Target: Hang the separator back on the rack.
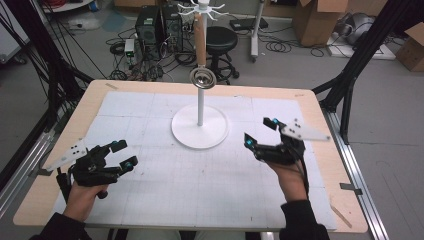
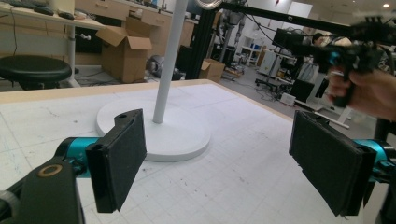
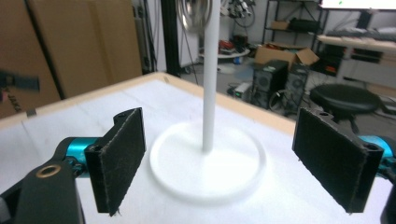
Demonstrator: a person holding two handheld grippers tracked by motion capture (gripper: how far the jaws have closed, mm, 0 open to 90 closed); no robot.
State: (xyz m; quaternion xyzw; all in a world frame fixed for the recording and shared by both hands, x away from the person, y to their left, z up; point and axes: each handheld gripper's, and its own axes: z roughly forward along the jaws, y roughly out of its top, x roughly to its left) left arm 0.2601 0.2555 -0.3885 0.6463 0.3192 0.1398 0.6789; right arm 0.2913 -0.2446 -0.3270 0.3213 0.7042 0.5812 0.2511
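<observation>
Standing at the centre of the white gridded mat, the white rack rises on a thin pole from a round base, and a metal ladle with a wooden handle hangs from the hooks at its top, its shiny bowl against the pole about halfway up. Taking the rack's base as the clock's centre in the high view, the left gripper sits at about eight o'clock, well apart from the base, and the right gripper at about three to four o'clock, near the base but not touching it.

Both sets of tongs stand wide with nothing between the pads. In the left gripper view the black pads frame the rack's base at twelve o'clock, and the right hand with its gripper shows at two o'clock. In the right gripper view the pole runs up between the spread pads, with the ladle's bowl at the top edge, blurred.

Neither gripper touches the rack or the ladle. Each gripper is held by a hand reaching in from the near edge of the table.
</observation>
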